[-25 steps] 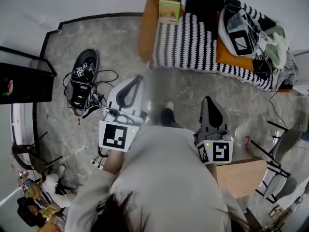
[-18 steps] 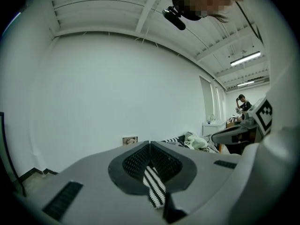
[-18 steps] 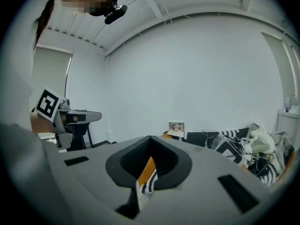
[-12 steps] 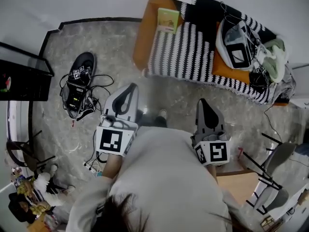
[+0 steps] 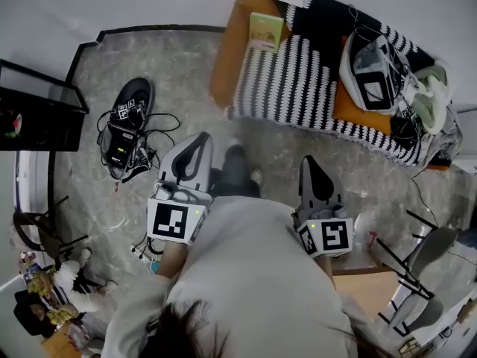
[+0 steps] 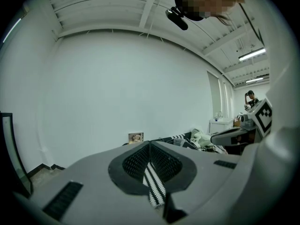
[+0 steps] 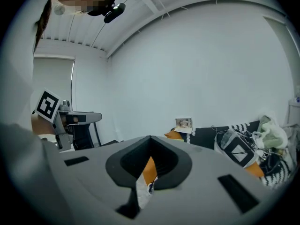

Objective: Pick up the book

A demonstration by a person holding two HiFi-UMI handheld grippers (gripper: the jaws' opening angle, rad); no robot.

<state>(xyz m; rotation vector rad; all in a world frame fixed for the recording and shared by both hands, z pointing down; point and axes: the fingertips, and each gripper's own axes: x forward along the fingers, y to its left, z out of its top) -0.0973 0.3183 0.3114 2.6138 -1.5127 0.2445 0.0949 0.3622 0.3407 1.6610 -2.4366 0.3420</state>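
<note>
One thin green book (image 5: 264,31) lies flat on the orange bed (image 5: 229,47), just beside one black-and-white striped blanket (image 5: 287,73). Two tools: left tool (image 5: 200,139) and right tool (image 5: 310,162), both pinched together, empty, well apart from the book. Grey marble floor (image 5: 171,66) and the person's dark leg (image 5: 235,171) lie between. One white bag, possibly (image 5: 371,69), sits on the blanket.

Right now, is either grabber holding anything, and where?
Nothing. Left gripper and right gripper are shut, empty; the book lies untouched, well ahead.
</note>
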